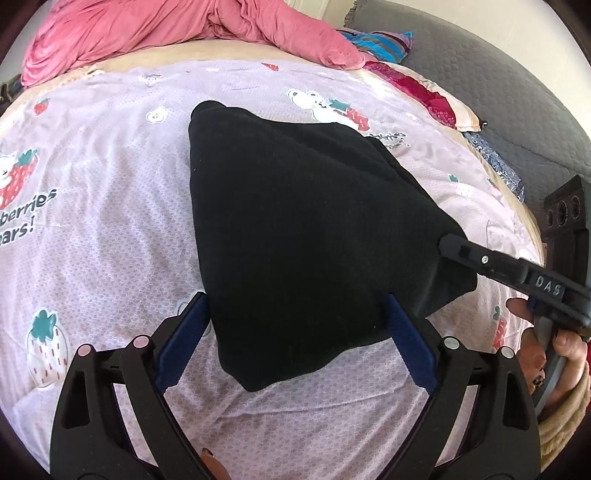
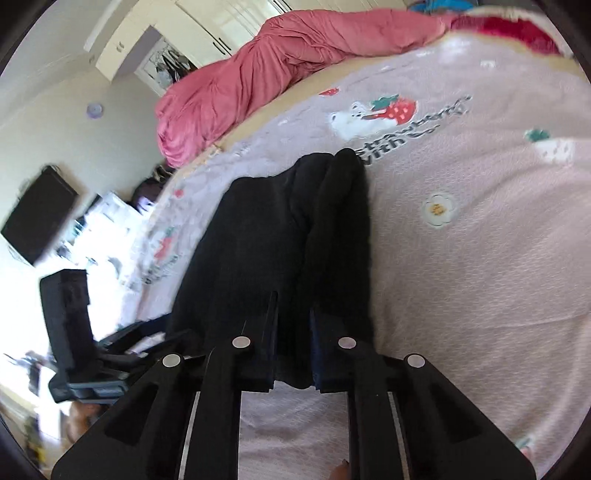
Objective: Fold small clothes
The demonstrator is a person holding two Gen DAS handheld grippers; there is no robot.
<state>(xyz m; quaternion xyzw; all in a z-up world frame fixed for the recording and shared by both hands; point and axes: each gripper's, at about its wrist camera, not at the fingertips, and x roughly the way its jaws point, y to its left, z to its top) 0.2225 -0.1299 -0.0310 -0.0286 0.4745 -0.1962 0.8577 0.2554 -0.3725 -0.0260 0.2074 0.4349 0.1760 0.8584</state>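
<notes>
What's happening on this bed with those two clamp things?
A person is folding a small black garment on a strawberry-print bedspread, holding a tool in each hand. The right tool is shut on one edge of the cloth. The left tool is open, its blue fingers straddling the near corner without pinching it. A pink blanket lies bunched behind.

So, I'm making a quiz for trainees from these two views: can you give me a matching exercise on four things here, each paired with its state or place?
Things:
1. left tongs
2. right tongs
3. black garment
4. pink quilt

States:
A. bunched at the far edge of the bed
B. shut on cloth
C. open, jaws either side of a corner
D. lying on the strawberry-print sheet

Pairs: 1-C, 2-B, 3-D, 4-A
</notes>
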